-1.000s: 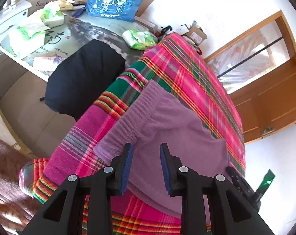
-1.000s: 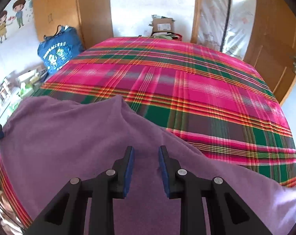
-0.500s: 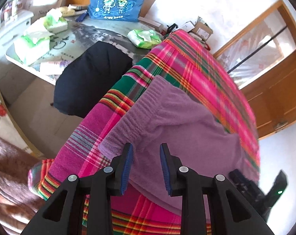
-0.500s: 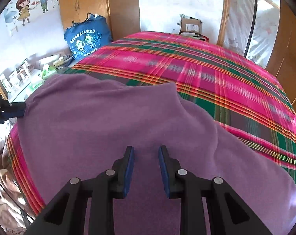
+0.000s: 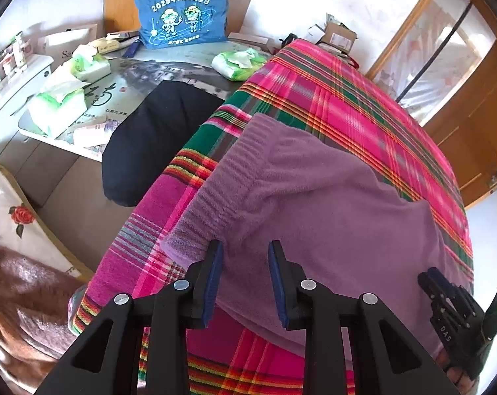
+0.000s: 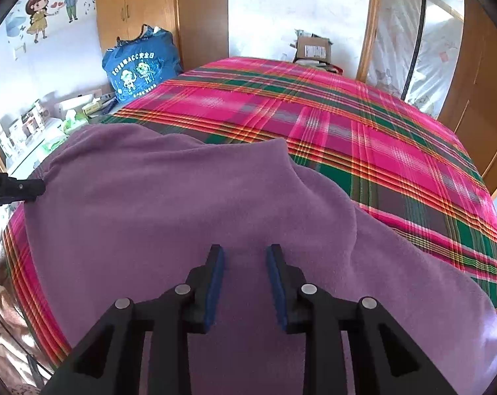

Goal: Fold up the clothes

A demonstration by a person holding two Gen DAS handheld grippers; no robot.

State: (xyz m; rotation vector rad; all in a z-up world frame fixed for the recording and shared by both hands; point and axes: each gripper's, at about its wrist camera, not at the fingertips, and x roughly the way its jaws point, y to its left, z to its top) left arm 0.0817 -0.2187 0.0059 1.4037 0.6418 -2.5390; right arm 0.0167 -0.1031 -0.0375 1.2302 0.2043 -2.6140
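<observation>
A purple fleece garment (image 5: 314,197) lies spread on the near corner of the pink plaid bed cover (image 5: 347,98). Its gathered elastic waistband (image 5: 215,197) runs along the bed's left edge. My left gripper (image 5: 246,245) hovers open just over the waistband's near corner, with fabric below the fingers but not pinched. My right gripper (image 6: 243,248) hangs over the middle of the garment (image 6: 182,214). Its jaws are opening and the cloth lies under them, unpinched. Each gripper shows in the other's view: the right gripper (image 5: 446,302) at lower right, the left gripper (image 6: 18,187) at the far left.
Left of the bed stand a black chair back (image 5: 149,141) and a table (image 5: 143,62) with tissue packs (image 5: 57,105) and a blue bag (image 5: 182,10). A brown blanket (image 5: 11,296) lies low at left. Wooden wardrobe doors (image 5: 479,131) stand beyond the bed, and a cardboard box (image 6: 314,47) at its far end.
Both views have swung and rolled, so the garment now fills more of each picture. The right gripper's jaws stand slightly wider. The garment itself has stayed flat on the bed.
</observation>
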